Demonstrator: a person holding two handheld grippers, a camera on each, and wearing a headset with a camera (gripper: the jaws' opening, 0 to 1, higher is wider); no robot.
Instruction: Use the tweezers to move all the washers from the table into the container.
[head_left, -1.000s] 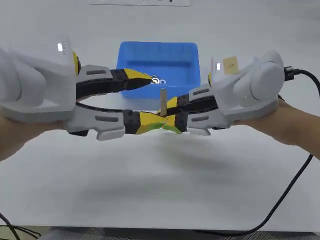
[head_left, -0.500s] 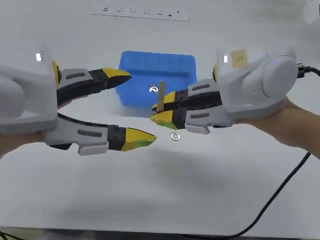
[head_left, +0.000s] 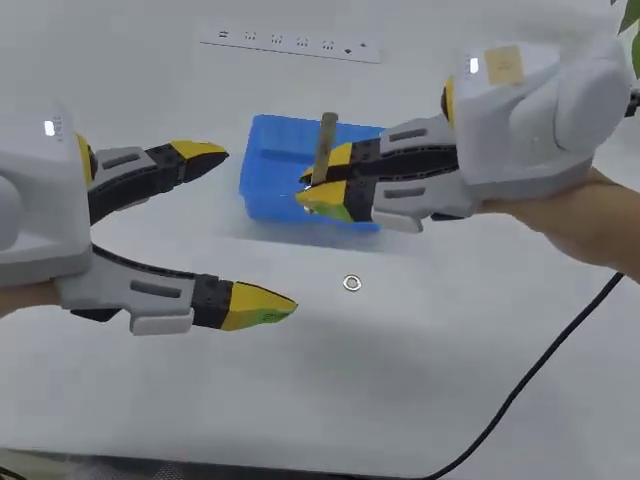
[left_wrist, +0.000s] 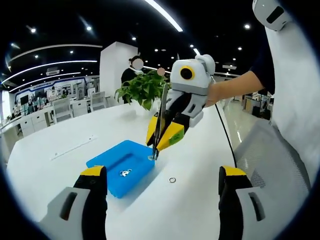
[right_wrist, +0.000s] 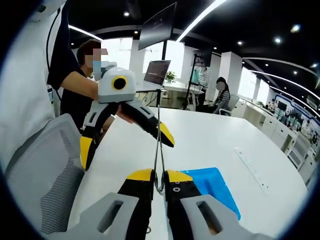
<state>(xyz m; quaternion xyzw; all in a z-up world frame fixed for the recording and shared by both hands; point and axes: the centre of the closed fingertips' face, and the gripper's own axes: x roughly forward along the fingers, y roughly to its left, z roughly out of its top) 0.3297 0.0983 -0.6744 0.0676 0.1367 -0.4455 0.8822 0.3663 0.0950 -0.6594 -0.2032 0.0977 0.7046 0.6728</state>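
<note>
On the white table (head_left: 420, 380) one washer (head_left: 351, 284) lies flat, out in front of the blue box (head_left: 268, 170) and apart from it. We see it between our two claws, and neither one touches it.

Our right claw (head_left: 322, 196) hangs above the washer and a bit further back, over the front edge of the box. Its jaws are squeezed tight on the tweezers (head_left: 326, 140), which stand up almost straight between the yellow tips. From the left gripper view, we see the thin ends of the tweezers point down at the rim of the box. They are near the lone washer but not on it. We cannot tell if the ends hold anything, as they are too small to see.

Our left claw (head_left: 233, 228) is off to the left side of the washer. Its jaws are spread very wide and hold nothing. One yellow tip is up near the box's left side. The other is low, near the washer but not touching it.

Inside the box a few washers (left_wrist: 125, 173) sit close together on the bottom. Far back on the table lies a long white power strip (head_left: 290, 42). A black cable (head_left: 548, 382) runs from the right claw down across the table.
</note>
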